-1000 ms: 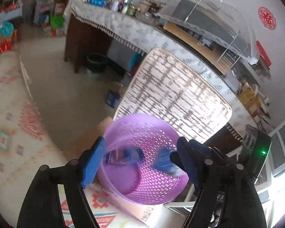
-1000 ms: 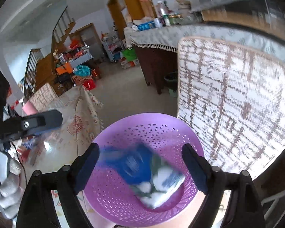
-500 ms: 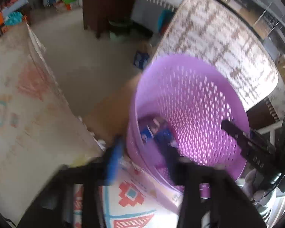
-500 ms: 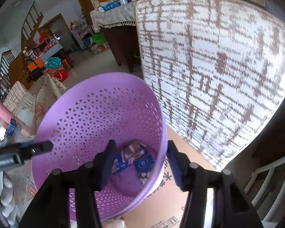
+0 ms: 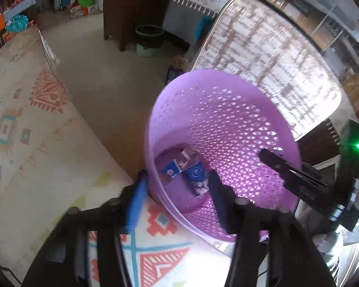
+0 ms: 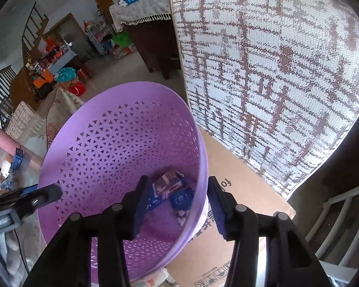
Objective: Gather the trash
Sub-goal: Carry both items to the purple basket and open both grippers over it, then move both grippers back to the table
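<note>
we hold the left gripper with its jaws spread apart, astride the near rim of the purple basket: one blue-padded finger sits outside the wall, the other inside, and neither clearly presses on it. our right gripper is likewise released, its fingers straddling the basket's right-hand rim, one inside and one outside over the cardboard box. the trash lies at the bottom of the basket: a few small blue and white cartons, bunched together against the near wall; from the right wrist they show as a blue packet between the fingers. the basket stands tilted toward us, partly on the cardboard and beside the patterned rug. behind it leans a woven brown-and-white mat.
</note>
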Available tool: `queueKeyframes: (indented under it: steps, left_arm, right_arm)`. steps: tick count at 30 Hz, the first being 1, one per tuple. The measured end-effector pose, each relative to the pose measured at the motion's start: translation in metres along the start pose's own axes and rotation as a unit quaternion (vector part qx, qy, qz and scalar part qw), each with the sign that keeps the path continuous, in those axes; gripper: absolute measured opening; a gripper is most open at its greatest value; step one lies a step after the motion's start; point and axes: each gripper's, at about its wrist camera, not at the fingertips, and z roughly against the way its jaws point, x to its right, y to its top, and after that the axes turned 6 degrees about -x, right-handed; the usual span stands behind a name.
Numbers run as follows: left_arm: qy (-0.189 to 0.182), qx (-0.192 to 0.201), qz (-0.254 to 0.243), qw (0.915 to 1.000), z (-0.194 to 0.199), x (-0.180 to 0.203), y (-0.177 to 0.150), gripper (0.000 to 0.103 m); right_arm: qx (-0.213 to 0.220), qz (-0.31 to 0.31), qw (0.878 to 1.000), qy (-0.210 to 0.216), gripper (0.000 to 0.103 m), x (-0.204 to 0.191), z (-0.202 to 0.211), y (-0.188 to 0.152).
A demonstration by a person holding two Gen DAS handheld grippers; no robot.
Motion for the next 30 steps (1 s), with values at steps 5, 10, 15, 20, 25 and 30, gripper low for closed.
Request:
queueKeyframes:
  steps: [5, 10, 15, 20, 25, 30]
  left_arm:
    - [0.015, 0.054, -0.039, 0.9977, 0.046, 0.008, -0.024, 0.072]
    - [0.008, 0.092, -0.032, 0.9952, 0.098, -0.01, -0.063, 0.084]
    - [0.025, 0.134, 0.015, 0.9905, 0.158, -0.064, -0.122, 0.084]
    - [0.138, 0.162, 0.095, 0.9725, 0.208, -0.148, -0.191, 0.084]
    - [0.248, 0.166, 0.185, 0.9366, 0.238, -0.228, -0.254, 0.084]
    - [0.26, 0.14, 0.238, 0.9254, 0.227, -0.284, -0.287, 0.084]
  right_arm:
    - [0.029, -0.004, 1.0, -0.012, 0.076, -0.004, 0.016, -0.004]
    - [0.09, -0.006, 0.995, -0.038, 0.076, -0.012, 0.056, -0.012]
    - [0.153, 0.043, 0.986, -0.041, 0.076, -0.052, 0.103, -0.028]
    - [0.172, 0.134, 0.976, 0.006, 0.076, -0.128, 0.127, -0.057]
    - [0.131, 0.228, 0.962, 0.07, 0.076, -0.209, 0.11, -0.095]
    - [0.076, 0.304, 0.944, 0.108, 0.076, -0.288, 0.077, -0.139]
